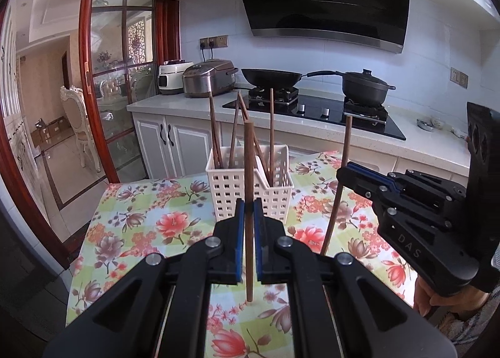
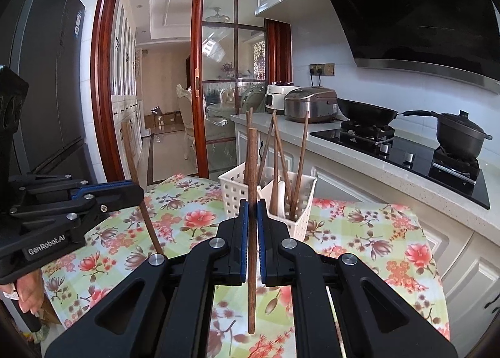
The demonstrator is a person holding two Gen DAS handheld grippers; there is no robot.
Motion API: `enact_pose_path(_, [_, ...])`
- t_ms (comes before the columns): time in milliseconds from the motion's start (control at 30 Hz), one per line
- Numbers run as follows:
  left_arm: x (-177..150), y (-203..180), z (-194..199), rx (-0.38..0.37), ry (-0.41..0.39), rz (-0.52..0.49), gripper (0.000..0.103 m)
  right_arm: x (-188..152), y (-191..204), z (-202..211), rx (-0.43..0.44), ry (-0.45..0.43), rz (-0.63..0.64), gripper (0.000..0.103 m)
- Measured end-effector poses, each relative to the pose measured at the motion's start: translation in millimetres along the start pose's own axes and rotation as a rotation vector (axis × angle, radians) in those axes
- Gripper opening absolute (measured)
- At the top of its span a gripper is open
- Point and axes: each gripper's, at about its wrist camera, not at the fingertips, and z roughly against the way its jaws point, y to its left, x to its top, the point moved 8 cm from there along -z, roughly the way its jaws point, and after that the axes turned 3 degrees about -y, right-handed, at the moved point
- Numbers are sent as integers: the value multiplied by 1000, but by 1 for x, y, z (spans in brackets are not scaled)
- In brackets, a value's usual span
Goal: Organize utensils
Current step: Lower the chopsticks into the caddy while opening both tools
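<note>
A white perforated utensil basket (image 1: 250, 183) stands on the floral tablecloth and holds several brown wooden chopsticks (image 1: 271, 136); it also shows in the right wrist view (image 2: 234, 192), where a pale spoon (image 2: 281, 192) sits in it too. My left gripper (image 1: 249, 204) is shut on one upright wooden chopstick (image 1: 249, 233), just in front of the basket. My right gripper (image 2: 252, 208) is shut on another upright chopstick (image 2: 252, 248). Each gripper shows in the other's view, the right (image 1: 350, 170) and the left (image 2: 137, 189), each holding its stick.
The table (image 1: 150, 220) has a floral cloth and ends at the left over the tiled floor. Behind it runs a counter with rice cookers (image 1: 207, 79), a wok (image 1: 270, 76) and a pot (image 1: 365, 87) on the hob. A fridge (image 2: 47, 76) stands left.
</note>
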Motion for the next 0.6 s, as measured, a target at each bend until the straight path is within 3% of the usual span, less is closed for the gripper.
enact_pose_path(333, [85, 22, -19, 9, -38, 6, 6, 72, -16, -19, -21, -64, 10, 7])
enact_pose_path(600, [163, 32, -29, 48, -86, -32, 6, 119, -28, -49, -30, -57, 18, 7])
